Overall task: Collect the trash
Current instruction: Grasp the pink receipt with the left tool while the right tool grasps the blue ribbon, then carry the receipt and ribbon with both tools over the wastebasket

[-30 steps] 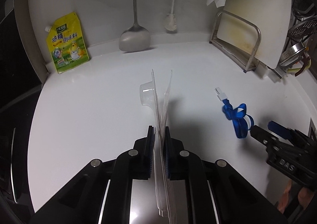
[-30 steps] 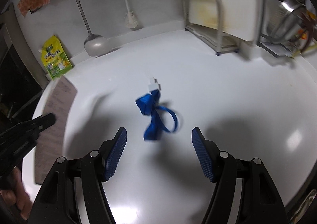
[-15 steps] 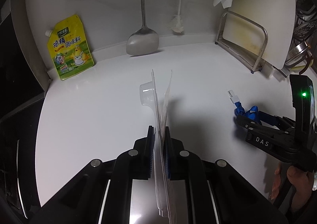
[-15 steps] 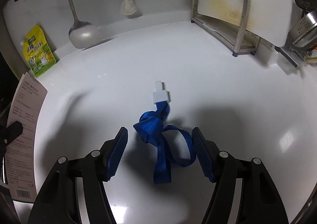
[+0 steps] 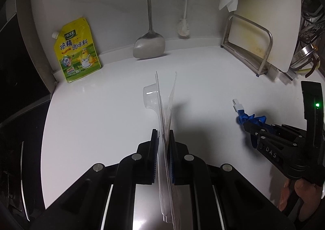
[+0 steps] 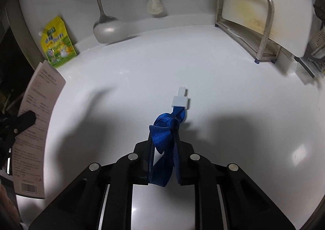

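Blue strap and clear blister pack, both gripped over the white counter (image 6: pixel 233 91).

The right gripper (image 6: pixel 163 142) has its jaws closed on a crumpled blue webbing strap (image 6: pixel 162 134) with a white plastic clip (image 6: pixel 180 101) at its far end. The left gripper (image 5: pixel 163 142) has its jaws clamped on an upright clear plastic blister pack (image 5: pixel 162 106).

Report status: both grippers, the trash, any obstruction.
Left gripper shut on clear plastic packaging. Right gripper shut on blue strap, white clip forward. Counter ahead clear.
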Demonstrator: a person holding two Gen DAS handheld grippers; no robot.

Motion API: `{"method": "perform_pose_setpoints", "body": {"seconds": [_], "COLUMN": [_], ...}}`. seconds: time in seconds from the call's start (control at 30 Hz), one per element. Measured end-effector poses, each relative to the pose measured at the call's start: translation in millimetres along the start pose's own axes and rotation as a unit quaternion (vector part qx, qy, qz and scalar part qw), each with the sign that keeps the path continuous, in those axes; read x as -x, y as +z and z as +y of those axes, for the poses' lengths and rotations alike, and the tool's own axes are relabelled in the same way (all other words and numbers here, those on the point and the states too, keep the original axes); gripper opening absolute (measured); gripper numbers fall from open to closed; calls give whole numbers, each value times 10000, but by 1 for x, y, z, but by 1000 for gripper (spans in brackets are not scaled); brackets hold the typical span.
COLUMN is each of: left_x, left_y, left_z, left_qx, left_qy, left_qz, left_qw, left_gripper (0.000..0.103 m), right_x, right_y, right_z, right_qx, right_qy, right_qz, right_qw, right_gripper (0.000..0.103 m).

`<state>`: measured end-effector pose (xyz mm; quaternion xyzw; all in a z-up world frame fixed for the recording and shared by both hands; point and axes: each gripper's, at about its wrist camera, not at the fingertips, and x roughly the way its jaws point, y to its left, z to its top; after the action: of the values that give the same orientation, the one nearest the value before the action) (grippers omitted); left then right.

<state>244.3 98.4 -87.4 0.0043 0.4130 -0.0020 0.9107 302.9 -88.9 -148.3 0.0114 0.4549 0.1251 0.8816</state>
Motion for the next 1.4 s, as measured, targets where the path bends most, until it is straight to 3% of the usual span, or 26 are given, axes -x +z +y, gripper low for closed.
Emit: {"method": "perform_pose_setpoints", "body": {"seconds": [0.53, 1.4], "left_x": [55, 153], "left_y": [-35, -80], "left_z": [-16, -51], "left_qx": [2, -181], "left_qy": [-38, -105], "left_qz": [58, -235], "left_qw": [10000, 9995], "left_gripper": [10, 10], "right_x": [89, 208], "right_y": [-52, -122], "right_z": [0, 10], "right_qx": [-247, -166], "right_qy": [193, 276], "right_qz": [-218, -543], "right_qw": [9993, 9980], "right_gripper": [16, 16]}}
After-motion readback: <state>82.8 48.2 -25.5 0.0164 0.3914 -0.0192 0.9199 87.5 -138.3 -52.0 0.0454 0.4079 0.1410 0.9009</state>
